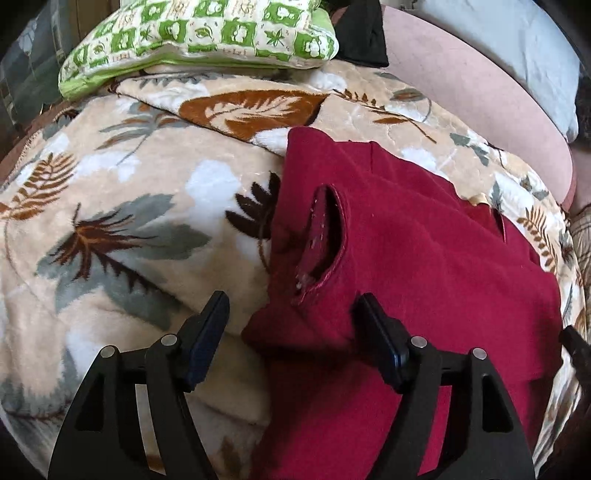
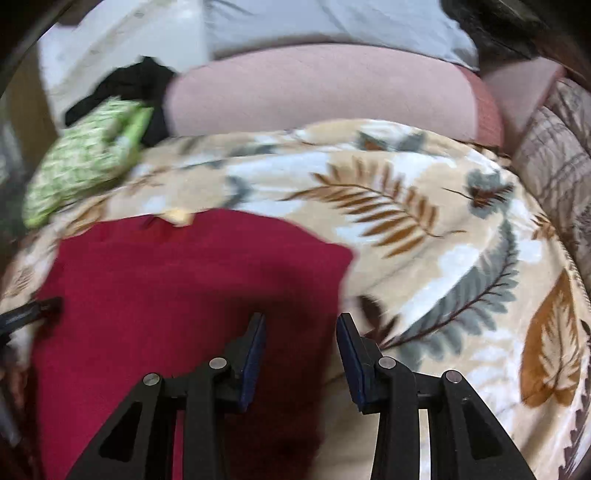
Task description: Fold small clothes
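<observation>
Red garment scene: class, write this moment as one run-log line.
red garment flat on leaf-print blanket | left gripper open, astride its corner | right gripper open, holding nothing

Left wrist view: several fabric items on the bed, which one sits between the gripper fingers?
The dark red garment: its bunched corner lies between the open left gripper fingers. The green checked pillow and black cloth lie far off at the bed's head.

leaf-print blanket (image 1: 129,206), green checked pillow (image 1: 207,37)
</observation>
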The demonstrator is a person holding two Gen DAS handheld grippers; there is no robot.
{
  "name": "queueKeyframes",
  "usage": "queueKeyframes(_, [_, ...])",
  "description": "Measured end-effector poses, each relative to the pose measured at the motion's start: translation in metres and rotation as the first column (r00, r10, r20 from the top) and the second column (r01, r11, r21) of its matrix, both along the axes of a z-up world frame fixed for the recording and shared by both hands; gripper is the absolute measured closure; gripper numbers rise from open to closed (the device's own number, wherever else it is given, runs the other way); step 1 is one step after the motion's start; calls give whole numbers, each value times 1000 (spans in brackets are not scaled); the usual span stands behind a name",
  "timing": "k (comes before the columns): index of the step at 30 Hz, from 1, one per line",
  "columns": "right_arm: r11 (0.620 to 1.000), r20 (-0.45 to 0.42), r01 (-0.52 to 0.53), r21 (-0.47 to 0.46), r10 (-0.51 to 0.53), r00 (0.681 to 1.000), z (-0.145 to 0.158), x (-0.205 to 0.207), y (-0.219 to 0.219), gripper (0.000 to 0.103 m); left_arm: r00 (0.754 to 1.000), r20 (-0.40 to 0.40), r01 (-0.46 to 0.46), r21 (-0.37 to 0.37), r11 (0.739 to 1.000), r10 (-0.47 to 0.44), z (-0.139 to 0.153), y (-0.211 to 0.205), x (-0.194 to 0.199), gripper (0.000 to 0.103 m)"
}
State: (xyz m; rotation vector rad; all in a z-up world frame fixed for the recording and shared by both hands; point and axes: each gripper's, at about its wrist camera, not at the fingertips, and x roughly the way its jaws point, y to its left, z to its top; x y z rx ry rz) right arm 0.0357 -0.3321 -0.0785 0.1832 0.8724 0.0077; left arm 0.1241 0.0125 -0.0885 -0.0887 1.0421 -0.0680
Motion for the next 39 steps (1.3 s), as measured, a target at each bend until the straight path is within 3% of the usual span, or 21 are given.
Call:
queueKeyframes(2, [998,-23,-51,-41,50,998,-6,-6,14,65,1000,3,6,-5,1000,-6,5,4,-9,31])
queueKeyframes(4, [989,-86,-18,-148,5,996,-27,-3,15,65,1000,3,14,-9,1000,-14,13,10,-23,31])
queueKeyframes(7, [999,-88,52,-1,-51,995,-30,-8,-6,65,999,-2,52,-15,999,-52,21,18,-44,31])
queueKeyframes(9, [997,-72,63,32,-61,996,-18,-20,-8,65,997,-21,79,-9,997,-79,24,26,-59,31])
queueKeyframes(15, [993,-45,-83,87,87,995,6,-71,22,57,993,-92,58,-101,993,-67,24,58,-97,31])
queueKeyframes(18, [980,-58,-137,144,146,988,7,-94,47,57,992,-102,69,-82,994,-77,25,62,-119,31])
queueKeyframes(22, [944,-35,-261,201,273,961,12,-117,97,57,992,-85,93,-23,995,-95,29,62,-143,31])
queueKeyframes(25, [907,-5,-354,229,364,931,18,-130,137,57,988,-110,100,-44,994,-105,27,63,-158,31])
queueKeyframes(27, [899,14,-391,195,396,918,23,-140,158,57,987,-118,103,-75,992,-111,26,64,-168,31])
queueKeyframes(30, [924,15,-356,141,357,934,26,-153,157,57,981,-133,132,-93,987,-143,22,58,-184,31])
queueKeyframes(34, [959,-57,-203,196,218,974,11,-171,109,54,967,-164,186,-75,980,-196,9,49,-199,31])
queueKeyframes(38, [983,-161,-77,168,105,981,-9,-196,64,47,960,-199,205,29,978,-195,-8,46,-206,31])
queueKeyframes(39, [981,-178,-58,184,91,980,-13,-199,56,47,961,-194,205,26,978,-196,-10,49,-208,31])
